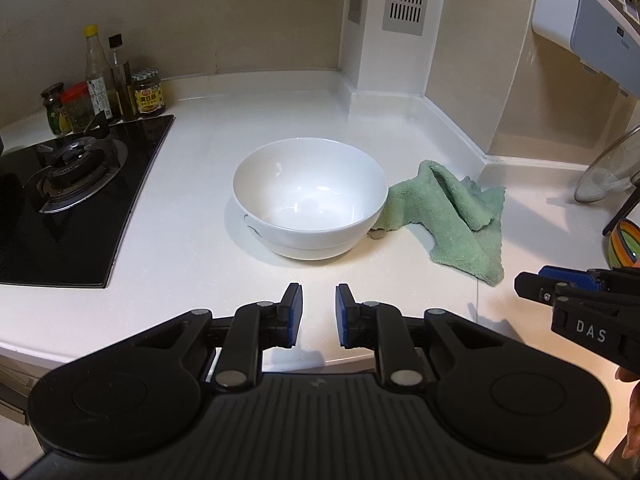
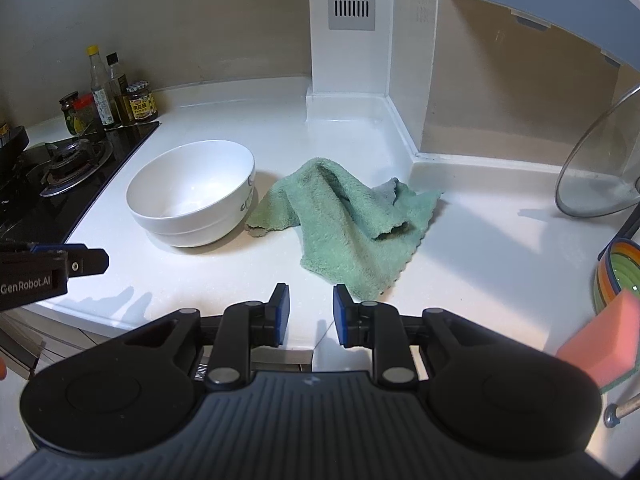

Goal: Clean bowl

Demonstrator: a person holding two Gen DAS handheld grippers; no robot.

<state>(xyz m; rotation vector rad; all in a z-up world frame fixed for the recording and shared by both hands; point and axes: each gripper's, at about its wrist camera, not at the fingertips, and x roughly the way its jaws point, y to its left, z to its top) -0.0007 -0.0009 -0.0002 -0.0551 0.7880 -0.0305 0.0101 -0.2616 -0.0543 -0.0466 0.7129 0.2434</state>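
A white bowl (image 1: pixel 310 196) (image 2: pixel 192 192) stands upright and empty on the white counter. A crumpled green cloth (image 1: pixel 452 216) (image 2: pixel 352 216) lies just to its right, one corner touching the bowl's base. My left gripper (image 1: pixel 319 316) is open, hovering above the counter's front edge, in line with the bowl and short of it. My right gripper (image 2: pixel 310 314) is open too, near the front edge, just short of the cloth's nearest corner. Each gripper shows at the side of the other's view. Nothing sits between either pair of fingers.
A black gas hob (image 1: pixel 68 200) lies left of the bowl, with sauce bottles and jars (image 1: pixel 108 80) behind it. A white vented column (image 1: pixel 396 28) stands in the back corner. At the right are a glass lid (image 2: pixel 600 160), a striped bowl (image 2: pixel 618 276) and a pink sponge (image 2: pixel 604 340).
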